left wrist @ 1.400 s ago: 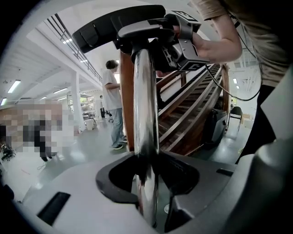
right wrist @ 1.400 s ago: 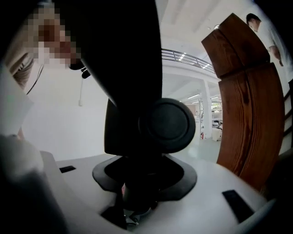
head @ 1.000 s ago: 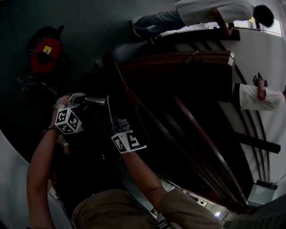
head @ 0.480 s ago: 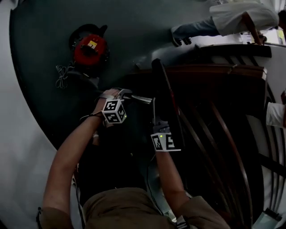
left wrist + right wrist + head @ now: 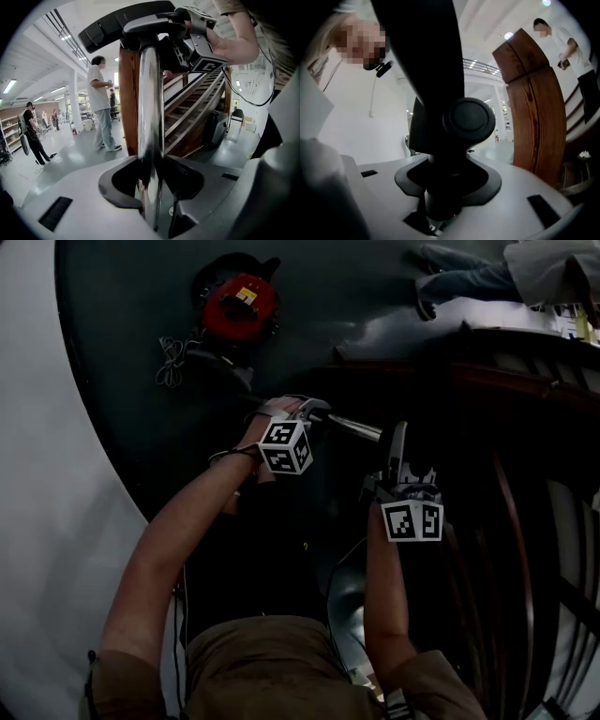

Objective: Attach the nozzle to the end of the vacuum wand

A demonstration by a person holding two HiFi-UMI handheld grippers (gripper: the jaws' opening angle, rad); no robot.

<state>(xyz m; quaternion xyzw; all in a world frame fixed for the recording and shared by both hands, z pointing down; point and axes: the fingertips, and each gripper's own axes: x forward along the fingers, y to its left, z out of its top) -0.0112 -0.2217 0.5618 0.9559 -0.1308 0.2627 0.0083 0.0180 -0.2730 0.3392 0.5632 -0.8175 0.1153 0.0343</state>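
Note:
My left gripper [image 5: 317,418] is shut on the chrome vacuum wand [image 5: 354,428], which runs to the right from it. In the left gripper view the wand [image 5: 150,117] rises between the jaws to the black nozzle [image 5: 124,23] at its far end. The two meet there; I cannot tell how deep the wand sits in it. My right gripper [image 5: 399,476] is shut on the nozzle [image 5: 398,448], its jaws closed on the nozzle's neck [image 5: 443,187] below a round joint [image 5: 468,119]. The right gripper [image 5: 201,47] also shows beside the nozzle in the left gripper view.
A red vacuum cleaner [image 5: 240,306] with a loose cord [image 5: 173,362] lies on the dark floor beyond the left gripper. A wooden staircase [image 5: 506,427] curves along the right, its post [image 5: 534,108] close by. A person [image 5: 506,268] stands at the far right; others [image 5: 101,103] stand further off.
The head view has swung, so the vacuum cleaner and both grippers sit further right. The right gripper has rolled, and the nozzle now looks shorter and stands at the wand's end.

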